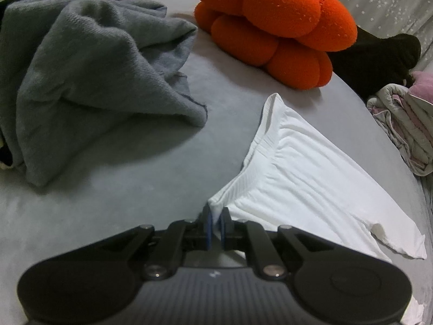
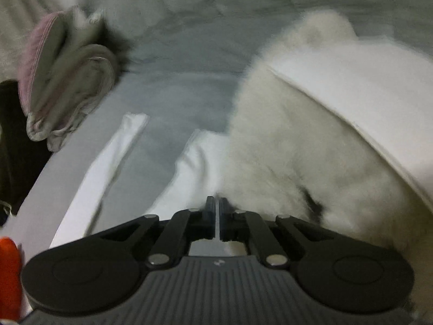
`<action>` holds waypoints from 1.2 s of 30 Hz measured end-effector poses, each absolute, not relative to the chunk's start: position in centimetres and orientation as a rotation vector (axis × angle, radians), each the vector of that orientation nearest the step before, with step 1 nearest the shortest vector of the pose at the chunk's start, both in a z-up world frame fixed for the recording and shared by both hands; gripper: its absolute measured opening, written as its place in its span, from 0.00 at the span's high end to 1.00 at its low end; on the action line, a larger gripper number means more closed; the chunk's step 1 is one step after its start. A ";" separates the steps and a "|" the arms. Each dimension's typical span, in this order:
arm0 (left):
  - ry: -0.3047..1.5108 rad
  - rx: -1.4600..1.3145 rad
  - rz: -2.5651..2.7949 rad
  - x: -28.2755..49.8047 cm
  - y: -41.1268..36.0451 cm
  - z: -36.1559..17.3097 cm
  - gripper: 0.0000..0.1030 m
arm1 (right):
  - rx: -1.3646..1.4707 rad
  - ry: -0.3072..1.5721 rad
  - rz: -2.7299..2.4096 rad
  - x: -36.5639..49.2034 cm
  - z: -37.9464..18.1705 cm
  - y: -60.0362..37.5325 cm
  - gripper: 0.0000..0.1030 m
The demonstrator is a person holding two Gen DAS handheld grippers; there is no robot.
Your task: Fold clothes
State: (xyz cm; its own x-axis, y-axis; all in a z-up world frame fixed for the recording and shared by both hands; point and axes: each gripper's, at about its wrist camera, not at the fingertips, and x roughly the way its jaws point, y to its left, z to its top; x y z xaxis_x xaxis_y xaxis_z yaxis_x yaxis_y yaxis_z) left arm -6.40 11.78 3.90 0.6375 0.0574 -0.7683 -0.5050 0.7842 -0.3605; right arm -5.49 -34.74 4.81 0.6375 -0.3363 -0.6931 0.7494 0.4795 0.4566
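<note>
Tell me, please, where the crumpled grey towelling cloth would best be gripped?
Probably the crumpled grey towelling cloth is best taken at its loose hemmed corner, which lies flat on the grey sheet toward the orange plush cushion. Come from the open sheet on that side; elsewhere it bunches thickly.

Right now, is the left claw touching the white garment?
Touching. In the left wrist view, the left claw is shut on the corner of the white garment, with white cloth pinched between its blue pads.
</note>
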 end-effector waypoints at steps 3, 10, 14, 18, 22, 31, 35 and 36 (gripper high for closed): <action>0.829 -0.597 0.343 -6.4 11.7 3.8 0.93 | 0.805 0.528 -0.694 -5.6 5.7 -34.4 0.92; 0.831 -0.605 0.335 -6.3 12.0 3.7 0.93 | 0.777 0.509 -0.654 -3.6 5.6 -34.9 0.63; 0.834 -0.607 0.331 -6.2 12.2 3.6 0.93 | 0.703 0.502 -0.662 -1.9 6.4 -36.2 0.63; 0.836 -0.588 0.330 -6.1 12.0 3.5 0.93 | 0.491 0.592 -0.624 1.9 7.1 -37.0 0.63; 0.837 -0.576 0.332 -6.1 11.8 3.6 0.93 | 0.306 0.749 -0.554 5.3 6.4 -38.4 0.63; 0.832 -0.529 0.344 -6.1 11.0 3.6 0.93 | 0.119 0.974 -0.376 7.7 4.0 -39.3 0.67; 0.829 -0.506 0.348 -6.2 10.6 3.7 0.92 | 0.089 0.971 -0.396 8.2 4.0 -38.8 0.97; 0.829 -0.500 0.348 -6.2 10.6 3.7 0.92 | 0.067 0.954 -0.412 8.1 4.3 -38.7 0.97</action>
